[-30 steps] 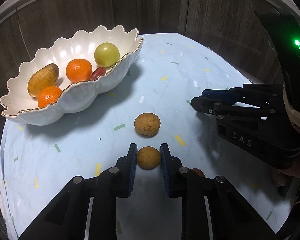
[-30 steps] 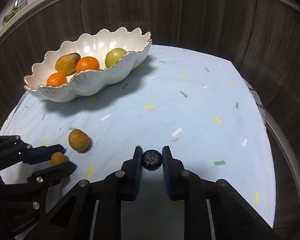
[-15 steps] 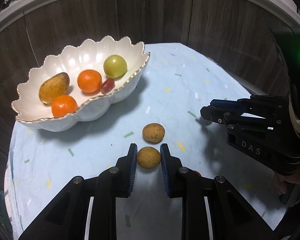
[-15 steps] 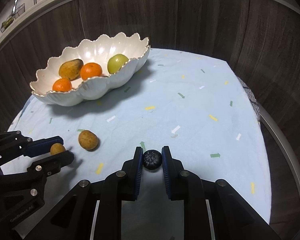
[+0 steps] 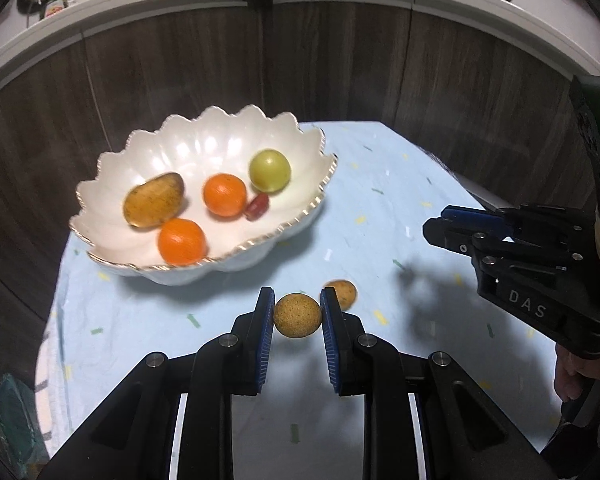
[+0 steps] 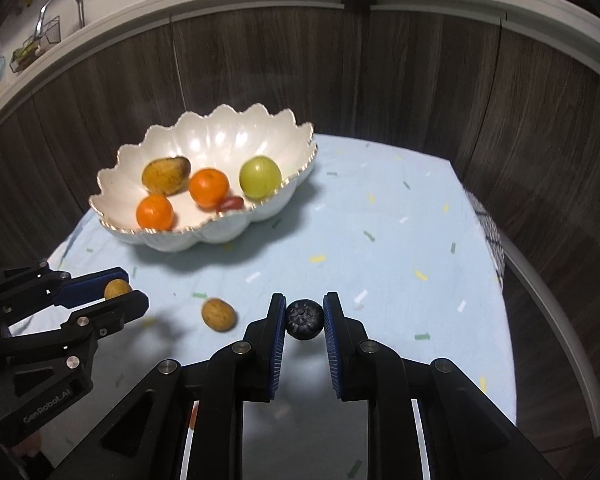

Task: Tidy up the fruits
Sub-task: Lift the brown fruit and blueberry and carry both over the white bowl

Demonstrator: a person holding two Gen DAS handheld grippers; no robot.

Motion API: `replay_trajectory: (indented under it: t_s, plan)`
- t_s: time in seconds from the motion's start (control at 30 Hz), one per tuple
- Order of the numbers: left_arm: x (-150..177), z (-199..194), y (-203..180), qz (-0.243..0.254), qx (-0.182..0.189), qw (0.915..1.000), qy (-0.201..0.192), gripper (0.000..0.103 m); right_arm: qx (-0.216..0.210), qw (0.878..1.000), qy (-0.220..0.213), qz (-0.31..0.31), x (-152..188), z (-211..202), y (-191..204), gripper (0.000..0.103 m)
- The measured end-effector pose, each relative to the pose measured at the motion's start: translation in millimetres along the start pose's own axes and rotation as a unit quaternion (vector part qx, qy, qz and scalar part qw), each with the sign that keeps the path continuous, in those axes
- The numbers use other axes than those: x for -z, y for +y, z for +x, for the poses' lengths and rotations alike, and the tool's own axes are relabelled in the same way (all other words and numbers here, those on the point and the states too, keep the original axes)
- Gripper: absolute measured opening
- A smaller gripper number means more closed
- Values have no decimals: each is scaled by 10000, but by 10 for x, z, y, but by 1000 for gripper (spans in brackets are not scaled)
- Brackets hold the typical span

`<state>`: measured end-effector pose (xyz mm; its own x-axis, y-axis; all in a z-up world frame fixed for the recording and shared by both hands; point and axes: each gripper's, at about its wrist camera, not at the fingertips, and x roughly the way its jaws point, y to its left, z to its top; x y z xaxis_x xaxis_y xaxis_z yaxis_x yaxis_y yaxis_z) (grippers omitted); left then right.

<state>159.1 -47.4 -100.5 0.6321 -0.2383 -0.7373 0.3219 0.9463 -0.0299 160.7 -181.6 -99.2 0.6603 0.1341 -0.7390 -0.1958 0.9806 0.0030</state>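
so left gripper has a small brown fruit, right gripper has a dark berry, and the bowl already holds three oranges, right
Not quite: the bowl holds two oranges, not three, as the left wrist view shows. The rest stands: the left gripper is shut on the small brown fruit, and the right gripper is shut on the dark berry.

Taking the scalloped white bowl (image 5: 112,184) as the landmark, five fruits lie inside it: two oranges (image 5: 224,194) (image 5: 181,241), one green round fruit (image 5: 269,171), one brown oval fruit (image 5: 153,199) and one small red fruit (image 5: 257,206). Outside the bowl, toward the cameras, there are two small speckled tan fruits (image 5: 298,315) (image 5: 343,290) and one small black knobbly fruit (image 6: 304,319). That makes eight fruits, one bowl, and two hand-held grippers (image 5: 296,316) (image 6: 303,318).
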Motion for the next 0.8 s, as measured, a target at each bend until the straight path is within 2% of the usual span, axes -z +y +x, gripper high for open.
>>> replay_trajectory:
  t_s: [0.53,0.8]
  plan:
    - [-307,-246,470,-284,-288,9983,-430,24,-17,9984,-507,-244,-572,-196,335,20]
    - [-512,-316,737,-337,-506,9963,-604,24,-66,9970,-700,-313,-849,-159,489,20]
